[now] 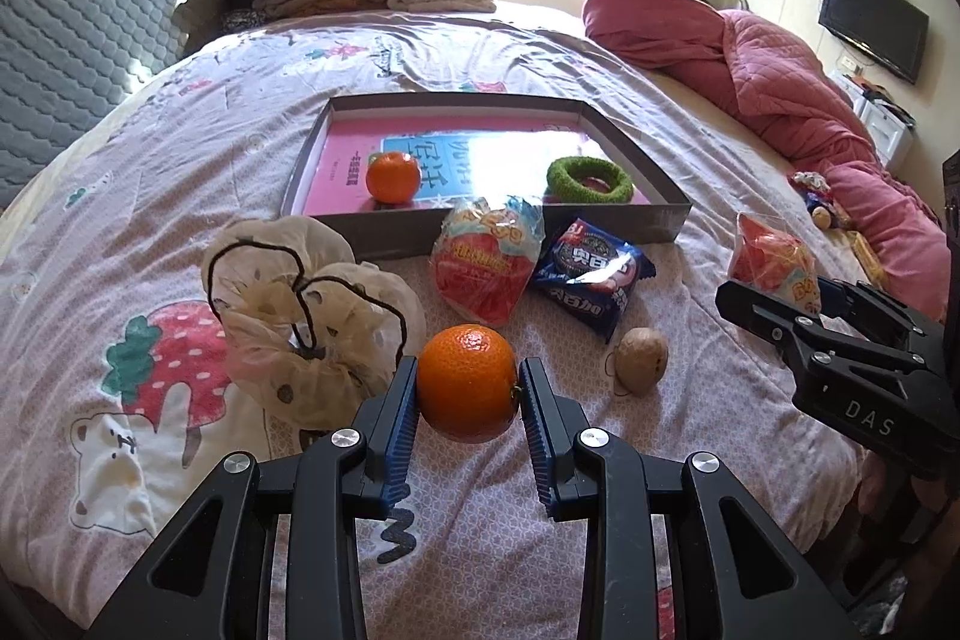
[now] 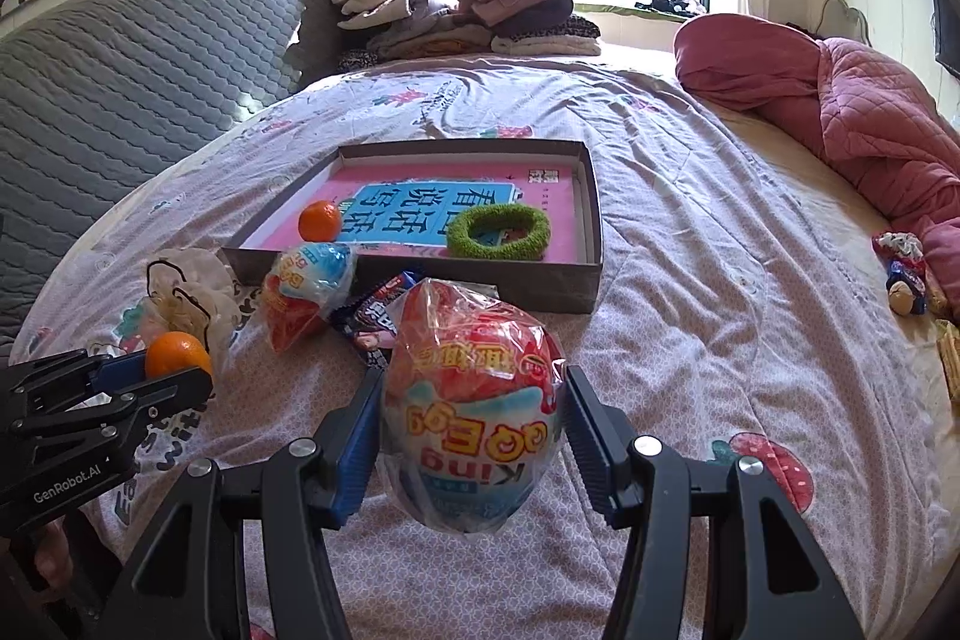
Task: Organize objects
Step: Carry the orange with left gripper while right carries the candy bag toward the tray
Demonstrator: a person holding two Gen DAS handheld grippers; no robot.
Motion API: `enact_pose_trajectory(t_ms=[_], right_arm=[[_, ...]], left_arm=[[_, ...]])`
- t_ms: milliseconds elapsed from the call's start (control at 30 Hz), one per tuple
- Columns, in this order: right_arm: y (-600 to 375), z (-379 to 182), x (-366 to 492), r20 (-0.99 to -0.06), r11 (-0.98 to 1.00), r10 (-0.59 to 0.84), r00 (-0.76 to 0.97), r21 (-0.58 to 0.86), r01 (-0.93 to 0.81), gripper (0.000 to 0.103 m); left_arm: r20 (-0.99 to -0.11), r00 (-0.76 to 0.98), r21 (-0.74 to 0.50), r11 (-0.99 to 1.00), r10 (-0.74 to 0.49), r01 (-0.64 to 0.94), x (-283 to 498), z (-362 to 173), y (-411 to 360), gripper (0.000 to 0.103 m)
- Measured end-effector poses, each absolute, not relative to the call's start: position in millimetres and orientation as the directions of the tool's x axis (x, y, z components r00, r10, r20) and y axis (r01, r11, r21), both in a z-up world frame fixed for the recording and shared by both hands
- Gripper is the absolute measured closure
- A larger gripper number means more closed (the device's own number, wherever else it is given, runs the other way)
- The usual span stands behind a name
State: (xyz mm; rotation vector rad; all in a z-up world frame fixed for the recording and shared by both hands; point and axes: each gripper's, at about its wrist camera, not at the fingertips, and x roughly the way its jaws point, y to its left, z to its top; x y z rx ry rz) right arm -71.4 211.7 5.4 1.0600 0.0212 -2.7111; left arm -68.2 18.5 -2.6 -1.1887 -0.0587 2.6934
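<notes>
Left hand-held gripper [image 1: 468, 391]: we see its 2 blue pads clamped on the held orange [image 1: 467, 382], clear of the bed [image 1: 690, 400].
Drawstring pouch [image 1: 300, 316]: we see it on the bed just left of that orange, apart from it.
Box [image 1: 372, 235]: we find it straight ahead of both grippers, open top up, its long axis running left to right; 1 boxed orange [image 1: 393, 177] and 1 green ring [image 1: 589, 180] already lie inside.
Loose snacks: 1 egg packet [image 1: 489, 268], 1 blue packet [image 1: 594, 274] and 1 walnut [image 1: 642, 360] lie on the bed between us and the box's near wall.
Right hand-held gripper [image 2: 474, 436]: we see it gripping the wrapped toy egg [image 2: 474, 400], lifted off the bed.
Relation for the next move: we judge both loads must go forward over the near wall; the left gripper lines up nearer the boxed orange, the right nearer the ring.
</notes>
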Motion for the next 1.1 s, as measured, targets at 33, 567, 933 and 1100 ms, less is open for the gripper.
enact_pose_trajectory(t_ms=[33,567,933,1100], right_arm=[[211,7,-70,-0.669,-0.973,-0.209,-0.713,0.07,0.22,0.046],[202,33,-55,-0.624,-0.969,-0.224,-0.749,0.059,0.241,0.046],[199,51,-58,-0.588,-0.969,-0.225,-0.777,0.056,0.239,0.046],[194,56,-63,-0.579,-0.968,-0.224,-0.784,0.041,0.246,0.046]], left_arm=[[-0.726,-0.661,-0.113,-0.98,0.192,-0.161,-68,-1,18,0.069],[-0.693,-0.697,-0.104,-0.983,0.183,-0.155,-58,24,18,0.069],[-0.664,-0.722,-0.097,-0.98,0.192,-0.171,-65,37,25,0.069],[-0.656,-0.73,-0.091,-0.98,0.193,-0.177,-73,42,30,0.069]])
